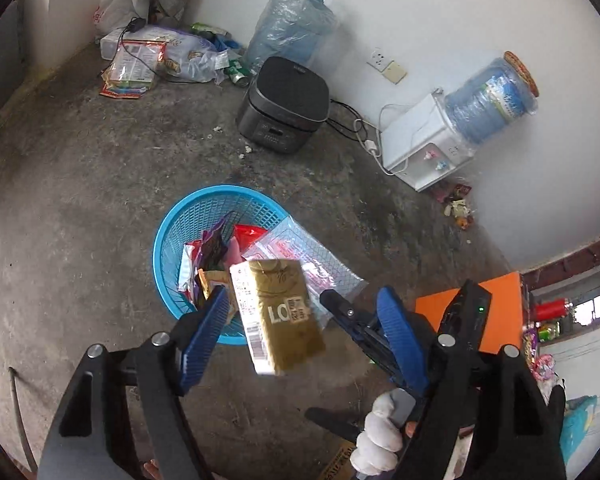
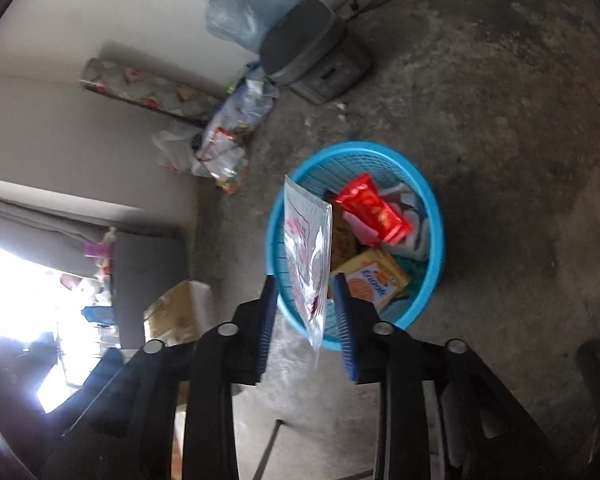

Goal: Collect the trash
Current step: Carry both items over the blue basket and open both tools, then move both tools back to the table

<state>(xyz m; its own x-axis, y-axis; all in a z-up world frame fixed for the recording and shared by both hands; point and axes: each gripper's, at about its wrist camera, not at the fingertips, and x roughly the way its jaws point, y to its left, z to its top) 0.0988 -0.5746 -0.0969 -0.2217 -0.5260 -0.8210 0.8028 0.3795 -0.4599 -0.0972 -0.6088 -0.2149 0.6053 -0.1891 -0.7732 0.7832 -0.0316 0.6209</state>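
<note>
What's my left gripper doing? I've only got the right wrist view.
Observer: The left gripper is open, its jaws wide apart around a gold carton.
Operator: Is the carton over the basket?
Observer: Only partly, it seems. Its upper end overlaps the blue basket's near rim, while its lower end shows against bare floor.
Operator: Any trash elsewhere?
Observer: Small wrappers lie beside the white water dispenser.

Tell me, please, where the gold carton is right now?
In the left wrist view, the gold carton sits between the left gripper's open fingers, above the near rim of the blue basket.
</note>
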